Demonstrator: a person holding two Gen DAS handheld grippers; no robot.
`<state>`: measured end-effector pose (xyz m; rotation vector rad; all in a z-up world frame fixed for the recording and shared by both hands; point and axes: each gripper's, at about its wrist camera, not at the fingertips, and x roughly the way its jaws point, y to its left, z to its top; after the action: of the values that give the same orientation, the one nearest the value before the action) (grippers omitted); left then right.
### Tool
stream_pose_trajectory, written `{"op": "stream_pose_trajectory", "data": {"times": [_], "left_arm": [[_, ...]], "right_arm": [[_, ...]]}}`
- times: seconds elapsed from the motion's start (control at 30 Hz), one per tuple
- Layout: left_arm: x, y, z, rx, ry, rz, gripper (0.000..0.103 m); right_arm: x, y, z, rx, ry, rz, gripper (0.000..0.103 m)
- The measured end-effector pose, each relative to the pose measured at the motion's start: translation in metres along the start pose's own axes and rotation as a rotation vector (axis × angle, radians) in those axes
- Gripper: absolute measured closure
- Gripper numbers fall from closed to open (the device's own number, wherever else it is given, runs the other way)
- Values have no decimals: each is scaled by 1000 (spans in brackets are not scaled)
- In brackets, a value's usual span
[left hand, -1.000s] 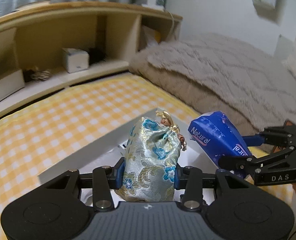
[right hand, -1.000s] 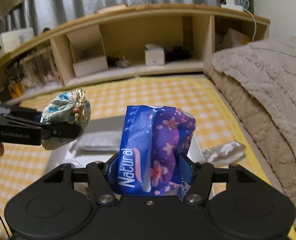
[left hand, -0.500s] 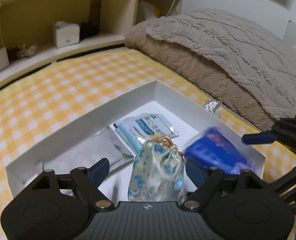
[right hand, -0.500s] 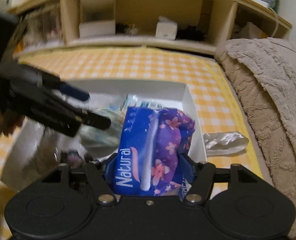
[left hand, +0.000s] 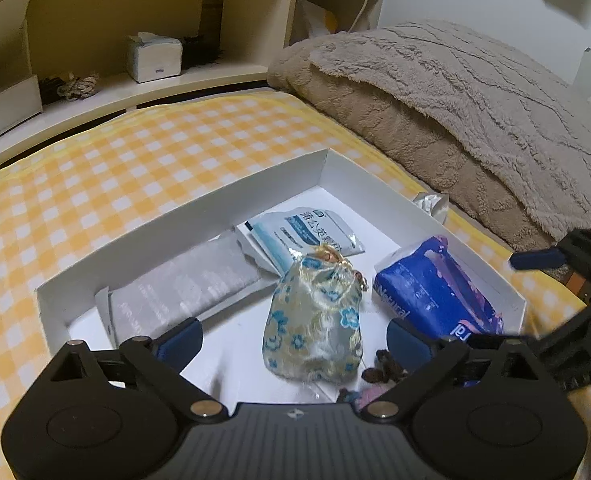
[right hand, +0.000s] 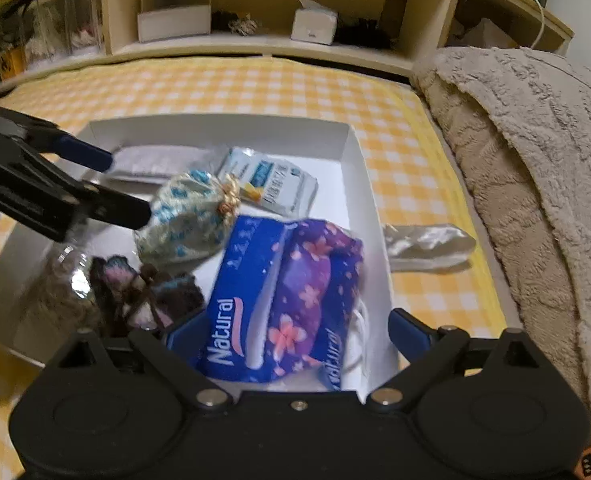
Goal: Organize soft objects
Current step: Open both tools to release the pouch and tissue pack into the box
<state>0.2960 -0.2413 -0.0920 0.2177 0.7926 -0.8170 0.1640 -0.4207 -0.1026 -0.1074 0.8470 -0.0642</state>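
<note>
Inside a shallow white box set on a bed with a yellow checked sheet, most of the soft things are already gathered. A brocade pouch with blue flowers and a gold tie is seen lying on the box floor near the middle. Just beside it, toward the right wall, a blue and purple tissue pack is laid. Farther back, a pale blue wipes packet and a long grey packet are found flat along the far side. A dark knitted item and something clear, too blurred to name, are seen at the near left corner in the right wrist view. One crumpled white wrapper is left outside the box, on the sheet just beside the right wall; judging by this, the task is nearly done and that piece may be what is left.

The left tool is held low over the near edge of the box, aimed forward and down, with its jaws spread wide on either side of the pouch and not touching it. The right tool is likewise held over the near right corner, its jaws parted around the tissue pack with a gap visible on the right side, so the pack appears released. A beige blanket is piled to the right
</note>
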Motion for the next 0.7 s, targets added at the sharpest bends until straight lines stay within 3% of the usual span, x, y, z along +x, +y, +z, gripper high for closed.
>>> {"op": "stream_pose_trajectory", "data": {"times": [0.17, 0.33, 0.47, 0.57, 0.7], "left_arm": [[-8, -1, -5, -1, 1, 12, 4], [-14, -4, -5, -1, -6, 14, 4], [-17, -8, -5, 2, -11, 9, 4], [-16, -10, -4, 5, -10, 6, 4], [-15, -13, -3, 4, -9, 5, 4]], "right_arm": [[-2, -8, 0, 16, 11, -121, 7], [-9, -4, -1, 9, -15, -59, 7], [0, 19, -1, -90, 23, 1, 6], [13, 27, -4, -146, 82, -16, 6], [15, 10, -6, -90, 89, -72, 6]]}}
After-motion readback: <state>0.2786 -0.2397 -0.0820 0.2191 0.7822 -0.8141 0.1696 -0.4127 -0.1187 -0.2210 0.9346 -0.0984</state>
